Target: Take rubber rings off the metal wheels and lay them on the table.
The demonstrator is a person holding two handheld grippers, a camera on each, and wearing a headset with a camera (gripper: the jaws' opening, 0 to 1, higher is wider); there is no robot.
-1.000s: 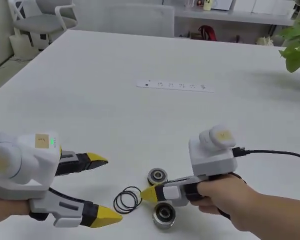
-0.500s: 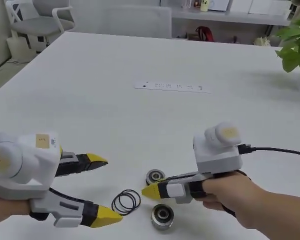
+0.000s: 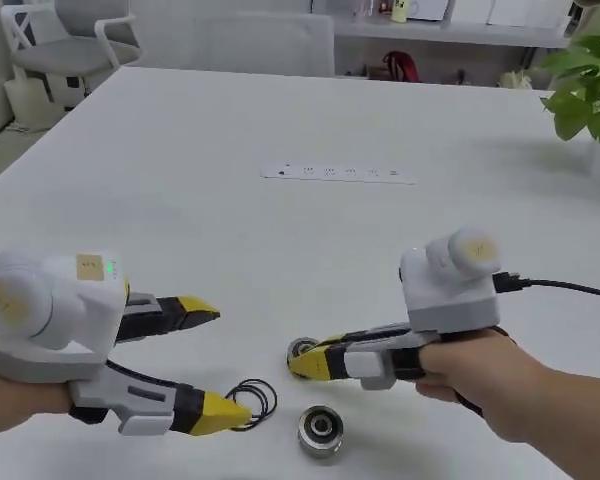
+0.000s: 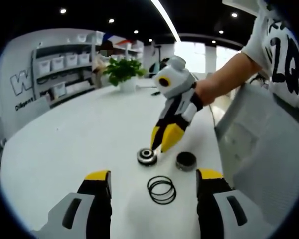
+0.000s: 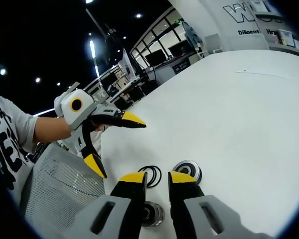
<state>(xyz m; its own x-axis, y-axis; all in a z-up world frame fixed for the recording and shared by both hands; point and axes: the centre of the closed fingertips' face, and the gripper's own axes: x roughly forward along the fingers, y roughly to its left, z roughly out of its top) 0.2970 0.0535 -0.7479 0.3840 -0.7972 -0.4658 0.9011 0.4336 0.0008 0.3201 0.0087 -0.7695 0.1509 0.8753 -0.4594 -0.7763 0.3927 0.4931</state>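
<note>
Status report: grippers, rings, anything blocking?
Left gripper open, empty. Right gripper barely open, tips at one metal wheel. Rubber rings loose on table; other wheel untouched. Nothing blocking.

The broad white tabletop looks smooth and matt, the round silver metal wheel on it gleams glossy, and the thin black rubber rings look dull and smooth.

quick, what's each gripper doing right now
left gripper: wide open, empty
right gripper: open only a slit, empty

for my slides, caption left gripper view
Open left gripper faces black rubber rings, two round metal wheels and the right gripper
</note>
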